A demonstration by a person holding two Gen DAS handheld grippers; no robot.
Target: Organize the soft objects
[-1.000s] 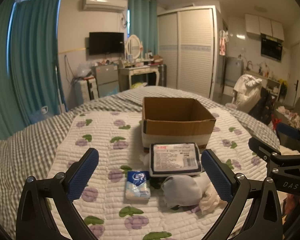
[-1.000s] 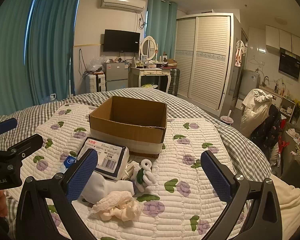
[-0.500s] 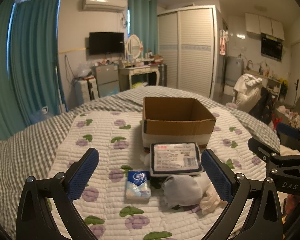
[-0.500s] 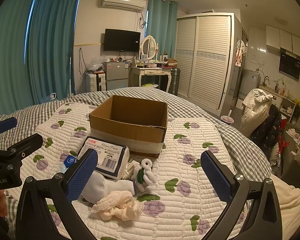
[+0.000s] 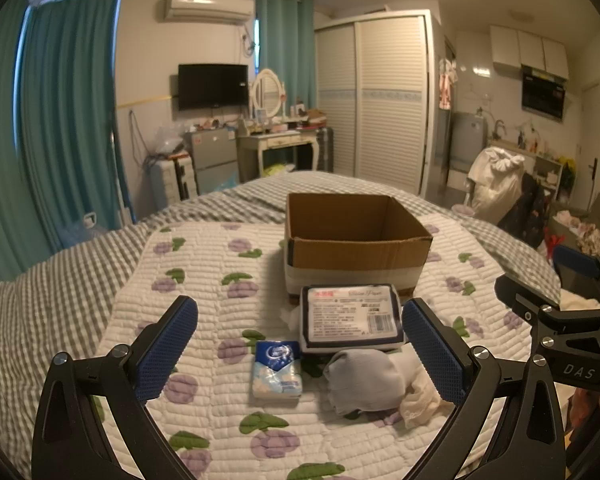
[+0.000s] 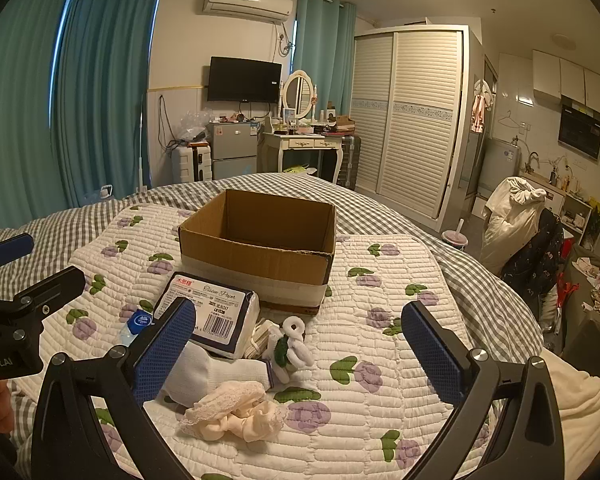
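An open, empty cardboard box stands on the quilted bed. In front of it lie a large tissue paper pack, a small blue tissue packet, a white sock, a cream lace scrunchie and a small white and green soft toy. My left gripper is open and empty, hovering just short of the pile. My right gripper is open and empty, to the right of the pile.
The white quilt with purple flowers covers a grey checked bedspread. Beyond the bed are a dressing table, a small fridge, a wardrobe and teal curtains. Clothes pile on a chair at the right.
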